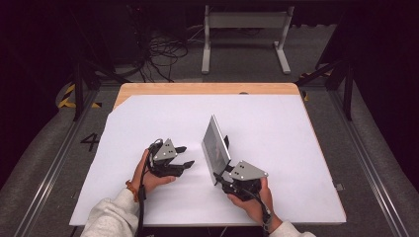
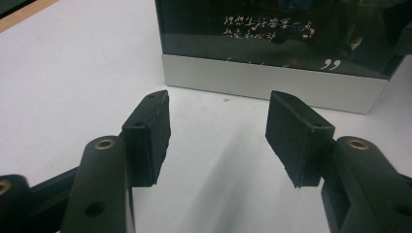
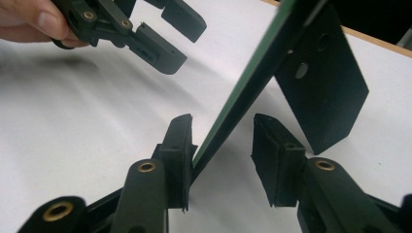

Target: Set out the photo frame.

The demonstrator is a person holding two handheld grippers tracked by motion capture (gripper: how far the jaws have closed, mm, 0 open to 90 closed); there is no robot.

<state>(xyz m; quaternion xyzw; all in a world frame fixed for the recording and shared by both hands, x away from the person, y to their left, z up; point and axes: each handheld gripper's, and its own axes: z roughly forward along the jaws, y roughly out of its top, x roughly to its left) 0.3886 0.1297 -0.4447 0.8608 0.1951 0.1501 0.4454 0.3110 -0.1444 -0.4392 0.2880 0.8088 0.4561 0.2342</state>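
White sheeting covers the wooden table [image 1: 207, 89] you work at, and a silver-framed rectangular picture frame with dark glass [image 1: 216, 145] stands on it right of centre, leaning back on its black rear stand [image 3: 323, 82]. Your right gripper [image 1: 223, 177] sits at the frame's near corner; in the right gripper view the thin edge of the frame [image 3: 233, 116] runs up between its jaws, touching the left pad while the right pad stands off it, so the jaws are apart and not clamped. Your left gripper [image 1: 187, 156] rests to the left of the frame, near it but not touching, with its jaws spread and nothing between them. In the left gripper view the frame's silver lower border [image 2: 272, 82] lies just beyond the pads, with white handwriting [image 2: 265, 26] showing on the dark glass above it.
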